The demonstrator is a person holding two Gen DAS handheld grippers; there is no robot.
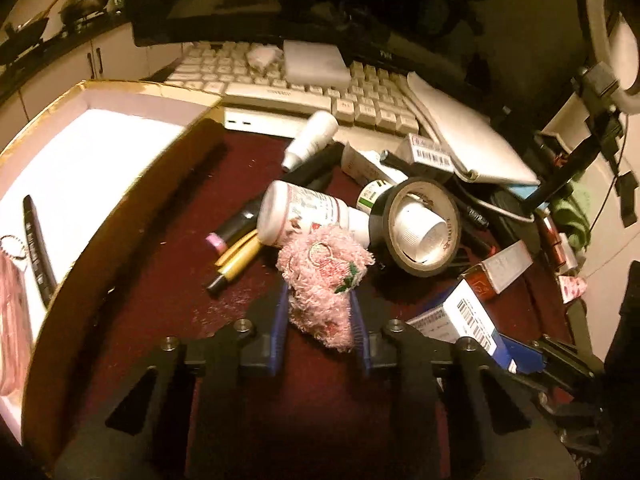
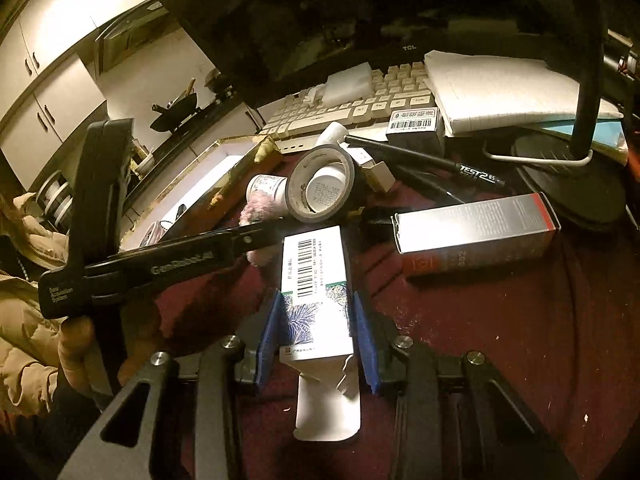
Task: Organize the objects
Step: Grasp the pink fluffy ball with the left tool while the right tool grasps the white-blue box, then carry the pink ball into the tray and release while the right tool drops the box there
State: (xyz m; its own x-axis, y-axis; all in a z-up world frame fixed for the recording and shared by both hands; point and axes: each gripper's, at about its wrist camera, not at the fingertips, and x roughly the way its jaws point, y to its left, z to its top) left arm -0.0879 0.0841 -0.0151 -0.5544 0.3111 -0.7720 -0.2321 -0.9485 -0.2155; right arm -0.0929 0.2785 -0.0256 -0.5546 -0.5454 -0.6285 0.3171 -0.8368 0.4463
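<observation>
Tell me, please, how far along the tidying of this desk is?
Early. Done: a black remote lies in the gold-edged box. In hand: the left gripper pinches the pink fluffy item, and the right gripper clamps a barcoded carton. Left: tape roll, white bottle, pens.

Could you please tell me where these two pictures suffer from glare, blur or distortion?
Left wrist view: the white box interior is blown out and its rim bows from fisheye; warm dim light elsewhere. Right wrist view: glare washes the barcode carton; the monitor is nearly black.
</observation>
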